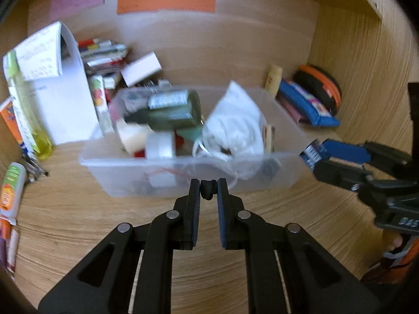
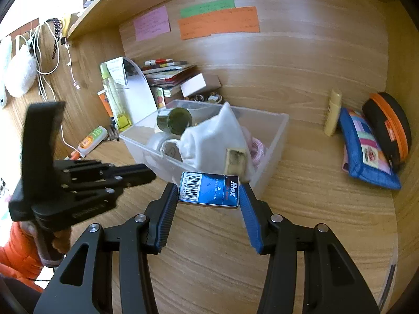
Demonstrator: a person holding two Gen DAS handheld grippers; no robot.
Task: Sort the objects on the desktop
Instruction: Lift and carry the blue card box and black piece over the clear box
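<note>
My left gripper (image 1: 208,183) is shut on a small black object (image 1: 208,192), held just in front of a clear plastic bin (image 1: 157,161); I cannot tell what the object is. The bin holds a dark green bottle (image 1: 172,110), a white cloth bag (image 1: 235,120) and a tape roll (image 1: 159,144). My right gripper (image 2: 208,196) is shut on a blue staple box (image 2: 208,191) marked with a barcode, close to the near corner of the bin (image 2: 272,141). From the left wrist view, the right gripper (image 1: 320,157) and its blue box (image 1: 311,153) hang at the bin's right end. The left gripper (image 2: 150,175) shows at the left.
A blue patchwork pouch (image 2: 366,151), an orange-and-black case (image 2: 387,128) and a cream tube (image 2: 332,112) lean on the back wall at the right. Stacked books (image 2: 167,73), papers and a yellow bottle (image 2: 117,104) crowd the back left. Tubes (image 2: 91,138) lie at the left. An orange sleeve (image 2: 18,256) shows.
</note>
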